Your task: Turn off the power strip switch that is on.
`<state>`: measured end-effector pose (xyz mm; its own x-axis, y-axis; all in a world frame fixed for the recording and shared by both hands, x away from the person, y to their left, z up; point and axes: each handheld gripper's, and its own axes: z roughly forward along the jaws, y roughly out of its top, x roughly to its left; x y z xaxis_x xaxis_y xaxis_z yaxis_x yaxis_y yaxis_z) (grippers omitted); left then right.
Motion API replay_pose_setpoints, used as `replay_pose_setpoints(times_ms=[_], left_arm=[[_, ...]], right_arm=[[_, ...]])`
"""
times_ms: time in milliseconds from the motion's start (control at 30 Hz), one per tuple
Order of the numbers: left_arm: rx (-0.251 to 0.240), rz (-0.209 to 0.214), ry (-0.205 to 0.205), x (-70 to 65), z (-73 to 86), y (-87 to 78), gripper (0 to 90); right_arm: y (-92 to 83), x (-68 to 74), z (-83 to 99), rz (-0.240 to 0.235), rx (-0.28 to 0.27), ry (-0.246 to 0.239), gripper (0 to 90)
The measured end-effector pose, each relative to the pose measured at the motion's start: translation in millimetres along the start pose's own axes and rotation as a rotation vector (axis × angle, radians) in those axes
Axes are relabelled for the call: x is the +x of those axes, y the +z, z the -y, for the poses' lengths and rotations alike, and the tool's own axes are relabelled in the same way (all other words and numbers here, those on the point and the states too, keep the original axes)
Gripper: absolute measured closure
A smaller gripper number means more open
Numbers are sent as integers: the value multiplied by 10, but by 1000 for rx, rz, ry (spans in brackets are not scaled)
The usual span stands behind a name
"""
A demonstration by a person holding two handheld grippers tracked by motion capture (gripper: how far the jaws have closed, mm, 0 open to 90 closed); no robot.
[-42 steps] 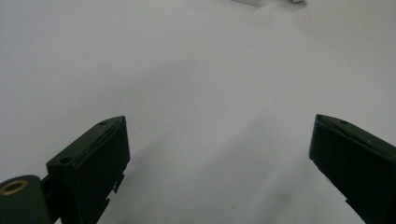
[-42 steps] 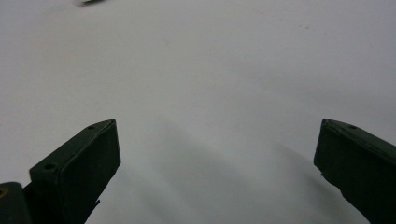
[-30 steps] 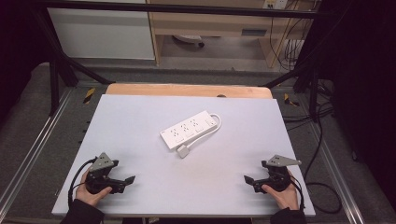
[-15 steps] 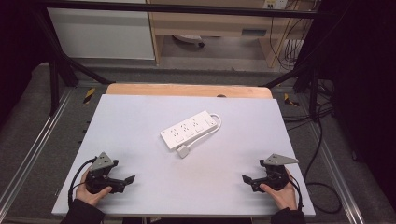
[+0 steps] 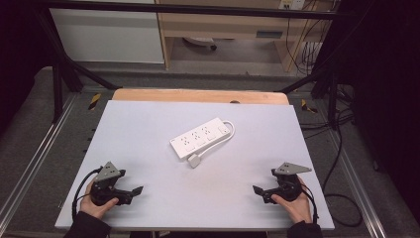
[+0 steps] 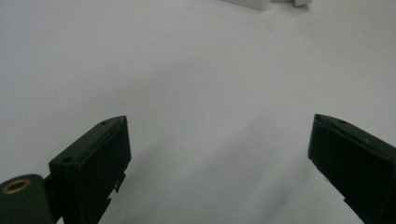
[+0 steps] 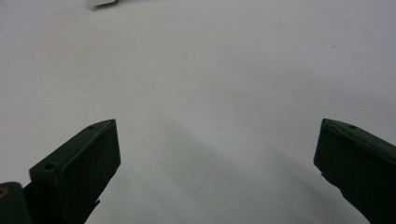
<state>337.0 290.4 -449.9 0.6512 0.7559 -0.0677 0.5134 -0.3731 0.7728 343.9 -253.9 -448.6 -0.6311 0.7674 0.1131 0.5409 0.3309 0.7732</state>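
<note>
White and oblong, a power strip (image 5: 202,137) lies flat near the middle of a pale grey surface (image 5: 148,124), a little toward the far side. Its long axis runs on a diagonal: the near end points toward the left, the far end toward the right. Three groups of sockets face upward along its top. A white cord (image 5: 229,135) leaves the far-right end, loops round, and runs back along the strip's near-right side to a white plug (image 5: 194,160), which rests on the surface just beside the strip's near end.

Both grippers are held by a person's hands at the near edge, well apart from the strip and from each other. At the near left, the left gripper (image 5: 136,191) sits low over the surface with its jaws pointing right. At the near right, the right gripper (image 5: 258,191) sits with its jaws pointing left (each gripper carries a grey three-cornered plate on top, and a black cable trails from it).

Seen from the left gripper view, the left gripper's two black jaws are spread wide with bare surface between them, and a corner of the power strip shows at the top edge. Seen from the right gripper view, the right gripper's jaws are likewise spread wide over bare surface, with a sliver of something white at the top left.
</note>
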Motion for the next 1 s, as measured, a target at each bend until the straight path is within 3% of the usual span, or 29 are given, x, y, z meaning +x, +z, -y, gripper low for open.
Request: replay_pose_setpoints(times_ms=[1000], left_arm=[[-7,-7,3,-4,-10,-15,57]], right_arm=[[102,119,-183,-5,-7,-18,15]])
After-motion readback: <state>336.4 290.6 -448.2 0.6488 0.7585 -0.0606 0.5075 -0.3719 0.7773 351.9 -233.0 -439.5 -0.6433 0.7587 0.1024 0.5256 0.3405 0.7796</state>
